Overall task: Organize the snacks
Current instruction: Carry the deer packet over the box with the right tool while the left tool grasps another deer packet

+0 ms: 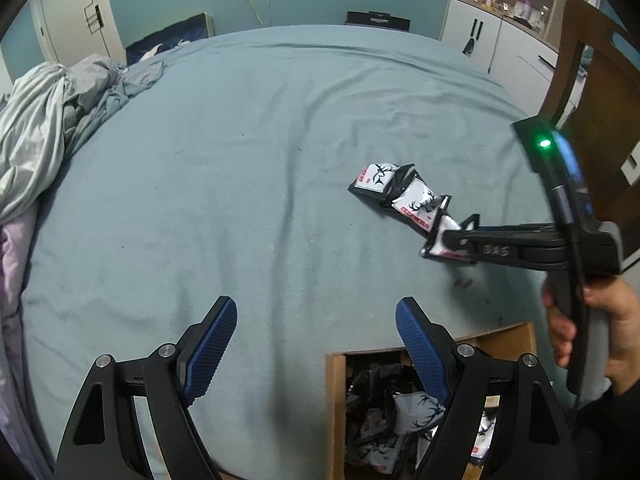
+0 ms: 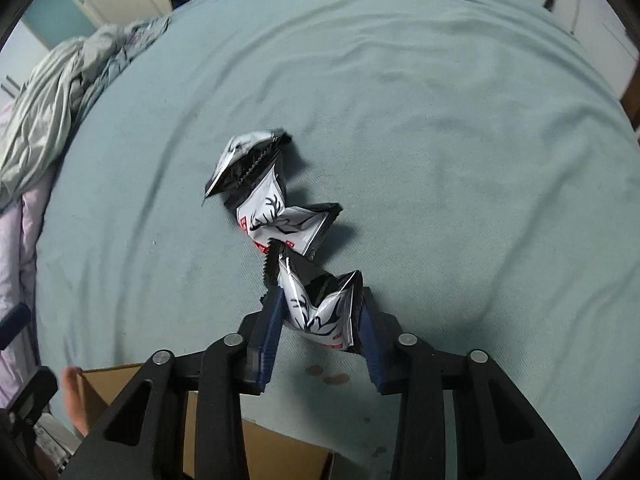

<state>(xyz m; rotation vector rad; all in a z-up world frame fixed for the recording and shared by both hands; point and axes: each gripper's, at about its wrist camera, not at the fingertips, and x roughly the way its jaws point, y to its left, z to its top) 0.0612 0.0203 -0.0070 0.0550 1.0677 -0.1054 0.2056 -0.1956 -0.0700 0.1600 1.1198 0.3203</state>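
Three black-and-white snack packets with a deer print lie in a row on the blue-green bed sheet (image 1: 248, 152). My right gripper (image 2: 320, 312) is shut on the nearest snack packet (image 2: 320, 308), which is squeezed between the blue pads; it also shows in the left wrist view (image 1: 448, 238). The middle packet (image 2: 284, 222) and the far packet (image 2: 246, 160) lie just beyond; in the left wrist view they are the middle (image 1: 416, 202) and far (image 1: 374, 178) ones. My left gripper (image 1: 316, 340) is open and empty above the sheet, near a cardboard box (image 1: 336, 400) holding several similar packets.
Crumpled grey bedding (image 1: 52, 120) lies at the left edge of the bed. A wooden chair (image 1: 592, 80) and white cabinets (image 1: 492, 40) stand to the right. The box's edge also shows in the right wrist view (image 2: 280, 452). Small brown spots (image 2: 324, 374) mark the sheet.
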